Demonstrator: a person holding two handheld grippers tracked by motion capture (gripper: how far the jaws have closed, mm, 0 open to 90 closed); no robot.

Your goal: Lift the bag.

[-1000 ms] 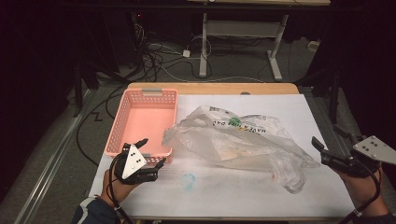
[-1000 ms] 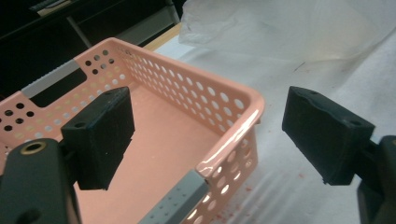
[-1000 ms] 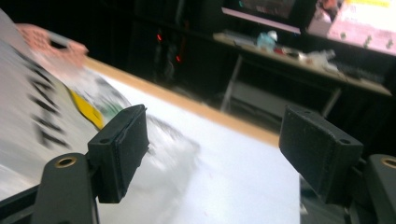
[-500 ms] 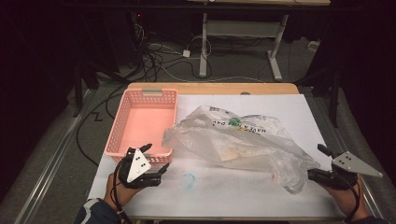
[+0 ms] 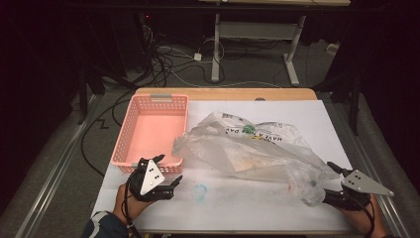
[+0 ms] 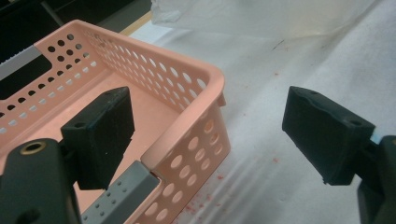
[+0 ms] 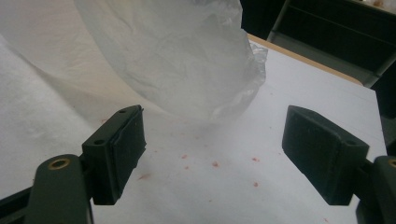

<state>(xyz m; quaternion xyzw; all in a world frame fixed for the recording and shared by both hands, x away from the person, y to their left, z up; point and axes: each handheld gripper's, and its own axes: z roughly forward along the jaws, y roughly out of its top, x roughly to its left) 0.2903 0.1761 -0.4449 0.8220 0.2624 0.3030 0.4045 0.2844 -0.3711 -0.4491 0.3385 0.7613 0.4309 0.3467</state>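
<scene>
**High view: both grippers gaping beside the plastic bag**

High view is showing the left gripper (image 5: 167, 172) hovering with its jaws spread wide and gripping nothing, well to the left of the plastic bag (image 5: 257, 151), just at the near right corner of the pink basket (image 5: 148, 131). In the left gripper view, one jaw is hanging over the basket's inside and the other over the white table cover (image 6: 299, 60), with the basket's perforated corner sitting between them, untouched.

The right gripper (image 5: 332, 182) is waiting at the bag's near right end, its jaws likewise parted and empty. In the right gripper view the bag's crumpled, translucent end (image 7: 187, 60) is lying just beyond the open jaws, not between them.

The bag itself is sprawling across the middle of the cover, its left edge lying just beside the basket's right wall. A small blue ring mark (image 5: 199, 191) is sitting on the cover, near the bag's front edge.
</scene>
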